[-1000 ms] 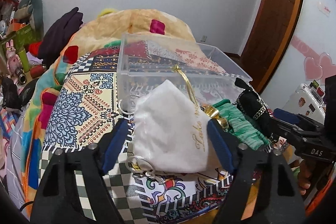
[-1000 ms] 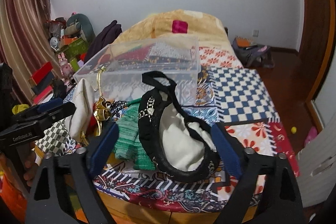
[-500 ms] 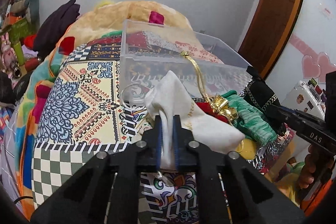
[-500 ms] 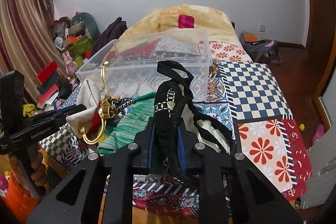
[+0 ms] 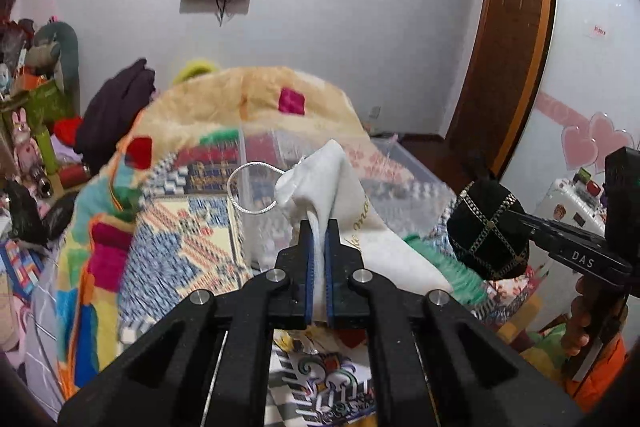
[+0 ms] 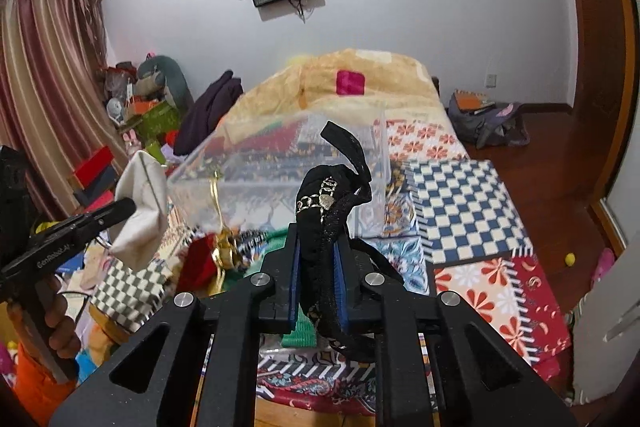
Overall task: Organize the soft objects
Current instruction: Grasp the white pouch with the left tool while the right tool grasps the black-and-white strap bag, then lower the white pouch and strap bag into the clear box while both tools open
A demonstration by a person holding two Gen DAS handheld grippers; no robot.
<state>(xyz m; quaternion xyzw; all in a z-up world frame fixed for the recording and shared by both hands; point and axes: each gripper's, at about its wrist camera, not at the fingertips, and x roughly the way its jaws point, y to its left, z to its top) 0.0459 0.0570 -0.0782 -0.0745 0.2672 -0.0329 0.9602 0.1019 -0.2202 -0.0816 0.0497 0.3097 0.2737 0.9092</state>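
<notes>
Left claw: the left claw [image 5: 318,259], lower centre of the left wrist view, was clenched on the white pouch [image 5: 340,195], its blue pads pinching a fold of the cloth.
White pouch: it rose above the fingers at mid-frame, gold lettering on its right side, a silver cord loop [image 5: 250,189] standing out to its left; in the right wrist view it hung at left of frame [image 6: 142,211], lifted off the bed.
Right claw: the right claw [image 6: 316,267], lower centre of the right wrist view, was clenched on the black bag [image 6: 328,223].
Black bag: bunched between the blue pads, gold chain trim near its top, a strap curling up towards mid-frame; in the left wrist view it showed at right of frame [image 5: 486,229] as a dark rounded shape with gold crossed lines.
Clear bin: the clear plastic bin [image 6: 280,163] sat on the bed at mid-frame, beyond both held items.
Pile on the bed: a green knit piece [image 6: 298,335], a red cloth [image 6: 200,261] and a gold ornament [image 6: 224,251] lay in front of the bin, lower left of centre in the right wrist view.
Bed: the patterned bedspread [image 6: 460,203] filled the right middle of that view.
</notes>
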